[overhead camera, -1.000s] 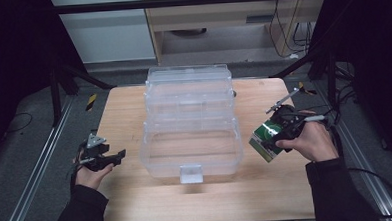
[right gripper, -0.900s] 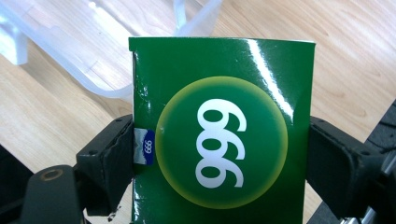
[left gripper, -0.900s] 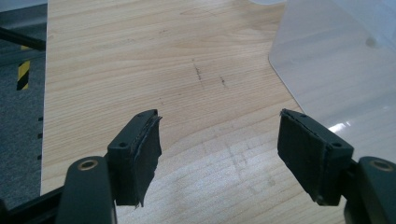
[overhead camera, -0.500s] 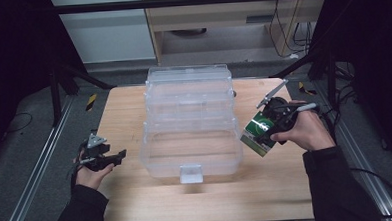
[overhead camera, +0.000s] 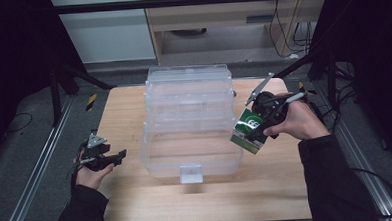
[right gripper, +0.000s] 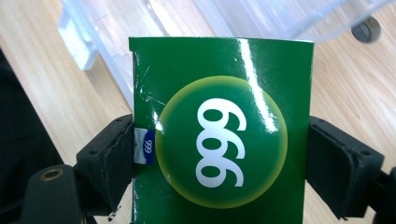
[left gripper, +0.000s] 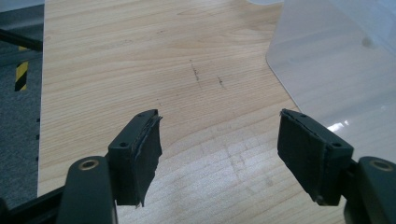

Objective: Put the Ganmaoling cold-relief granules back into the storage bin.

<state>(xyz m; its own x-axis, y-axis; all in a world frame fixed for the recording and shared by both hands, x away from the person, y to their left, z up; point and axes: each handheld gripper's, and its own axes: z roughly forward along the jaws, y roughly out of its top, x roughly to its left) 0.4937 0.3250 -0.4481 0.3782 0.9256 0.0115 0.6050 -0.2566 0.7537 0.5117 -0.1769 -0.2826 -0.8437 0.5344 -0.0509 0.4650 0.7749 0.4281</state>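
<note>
Green "999" box [right gripper: 219, 135] sits clamped between the right gripper's [overhead camera: 257, 122] jaws beside the clear plastic organizer [overhead camera: 189, 118]; left gripper [left gripper: 219, 154] gapes, holding nothing

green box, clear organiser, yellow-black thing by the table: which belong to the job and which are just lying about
In the job:
green box, clamped in the right tool
clear organiser, beside it

Lying about:
yellow-black piece, off the table's left edge
left tool, open, idle

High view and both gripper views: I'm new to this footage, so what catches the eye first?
The green box with its white 999 mark, clamped in the right tool at the right edge of the clear plastic bin. That tiered bin stands mid-table, while the left tool waits open over bare wood.
</note>
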